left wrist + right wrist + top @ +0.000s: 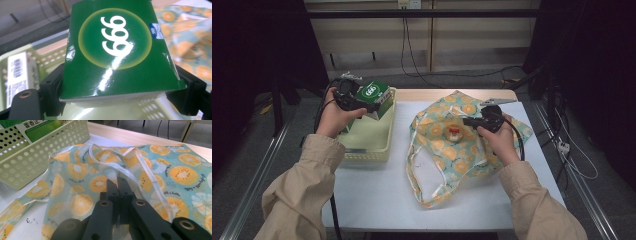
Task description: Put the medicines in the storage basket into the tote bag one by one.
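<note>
Green box (117, 50) clamped between left gripper (117, 100) fingers.

- A pale yellow-green perforated basket (367, 155) stands on the left part of the table (377, 195), its long side running away from the person.
- Inside the basket, a white box with a barcode (18, 75) lies against the near wall in the left gripper view.
- The table has a white top with a bare wooden strip (422, 94) along its far edge.
- A small red and white object (454, 132) sits right of the basket, near the table's middle; too small to identify.
- Black cables (409, 50) hang down the pale wall from a socket (408, 4).
- A white power strip (563, 146) lies on the floor at the right.
- A metal rail (257, 185) runs along the floor at the left.
</note>
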The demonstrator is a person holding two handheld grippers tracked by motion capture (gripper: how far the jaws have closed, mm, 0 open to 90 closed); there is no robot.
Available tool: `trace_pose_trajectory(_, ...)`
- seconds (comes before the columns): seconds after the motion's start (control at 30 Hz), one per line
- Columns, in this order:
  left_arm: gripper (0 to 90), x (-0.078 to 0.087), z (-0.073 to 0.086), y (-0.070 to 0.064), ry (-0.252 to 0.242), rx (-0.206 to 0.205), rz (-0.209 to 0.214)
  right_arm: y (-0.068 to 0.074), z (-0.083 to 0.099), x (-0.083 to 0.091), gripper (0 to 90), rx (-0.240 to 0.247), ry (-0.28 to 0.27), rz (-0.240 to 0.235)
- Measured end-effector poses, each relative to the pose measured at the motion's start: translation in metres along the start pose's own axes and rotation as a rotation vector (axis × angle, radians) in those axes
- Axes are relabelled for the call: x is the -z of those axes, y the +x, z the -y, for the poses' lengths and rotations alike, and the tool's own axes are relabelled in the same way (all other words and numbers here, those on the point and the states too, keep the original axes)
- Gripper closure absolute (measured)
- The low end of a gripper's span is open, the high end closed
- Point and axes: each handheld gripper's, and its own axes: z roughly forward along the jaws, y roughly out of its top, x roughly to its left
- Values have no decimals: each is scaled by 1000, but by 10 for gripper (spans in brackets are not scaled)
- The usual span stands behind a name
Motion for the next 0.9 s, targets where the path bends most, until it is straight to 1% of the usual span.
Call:
trace_pose_trajectory(0.03,159,2,-1,-4,-7,-4,23,0,0,0,900,0,1,1)
trace_pose_trajectory(0.07,159,3,-2,-9,-8,-17,37,0,0,0,900,1,0,1)
trace_pose_trajectory(0.13,159,5,-5,-20,-12,-53,57,0,0,0,900,1,3,2)
trace_pose_trajectory(0.17,159,5,-6,-25,-11,-72,76,0,0,0,900,0,2,3)
trace_pose_trajectory(0.23,159,4,-7,-36,-18,-83,118,0,0,1,900,-1,1,6)
trace_pose_trajectory(0.27,159,4,-8,-43,-15,-95,131,0,0,2,900,-4,-1,5)
trace_pose_trajectory(0.33,159,1,-9,-55,-14,-122,157,1,0,3,900,-2,-1,7)
trace_pose_trajectory(0.37,159,-1,-9,-61,-17,-120,171,1,0,3,900,2,-2,7)
trace_pose_trajectory(0.47,159,-8,-8,-77,-15,-150,216,1,0,4,900,2,-4,6)
trace_pose_trajectory(0.53,158,-13,-7,-87,-8,-173,238,1,0,4,900,0,-4,5)
trace_pose_trajectory(0.57,158,-16,-6,-91,-5,-172,255,1,0,5,900,0,-5,6)
trace_pose_trajectory(0.6,158,-19,-5,-95,-1,-179,266,1,0,5,900,1,-6,6)
trace_pose_trajectory(0.7,158,-28,-2,-106,3,-197,282,0,-1,6,900,0,-8,9)
trace_pose_trajectory(0.8,158,-37,3,-114,10,-204,308,0,-1,8,900,-2,-12,8)
trace_pose_trajectory(0.9,158,-47,8,-122,21,-213,323,0,-1,9,900,-3,-13,6)
